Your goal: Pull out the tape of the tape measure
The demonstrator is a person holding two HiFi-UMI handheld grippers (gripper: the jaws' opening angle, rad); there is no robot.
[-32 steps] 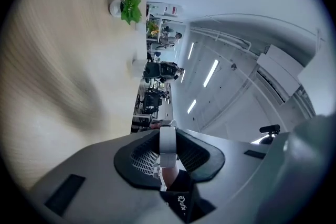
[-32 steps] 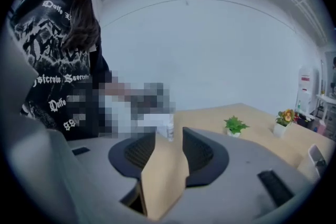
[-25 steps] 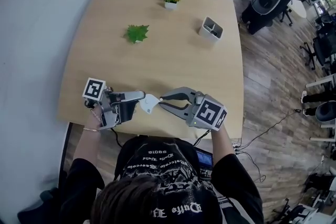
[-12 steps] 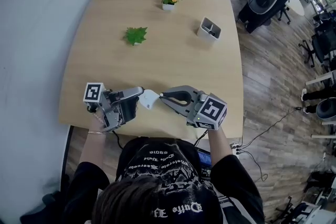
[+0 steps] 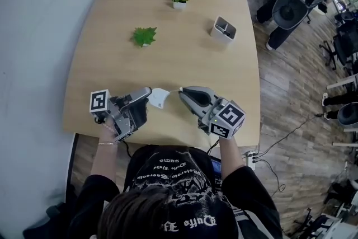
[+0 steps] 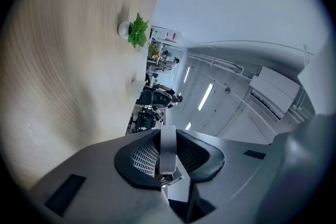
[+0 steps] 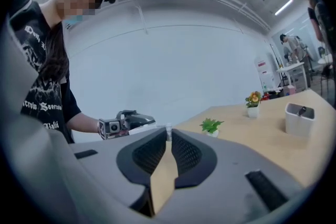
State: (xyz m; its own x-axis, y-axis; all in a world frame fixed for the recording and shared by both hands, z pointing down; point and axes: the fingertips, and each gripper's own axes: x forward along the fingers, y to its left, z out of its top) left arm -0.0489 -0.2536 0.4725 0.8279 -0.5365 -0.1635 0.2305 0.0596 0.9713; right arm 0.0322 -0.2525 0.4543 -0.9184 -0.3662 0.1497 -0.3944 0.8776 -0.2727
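Pale wood office table (image 5: 184, 42): left hand-held gripper (image 5: 146, 102) clamps the tape measure (image 5: 159, 97), right hand-held gripper (image 5: 182, 92) pinches its tape (image 7: 168, 128)

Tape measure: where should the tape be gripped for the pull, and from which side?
At the end tab, with the jaw tips, from the person's right: the tab sticks out on that side, and the left gripper clamps the white case from the left.
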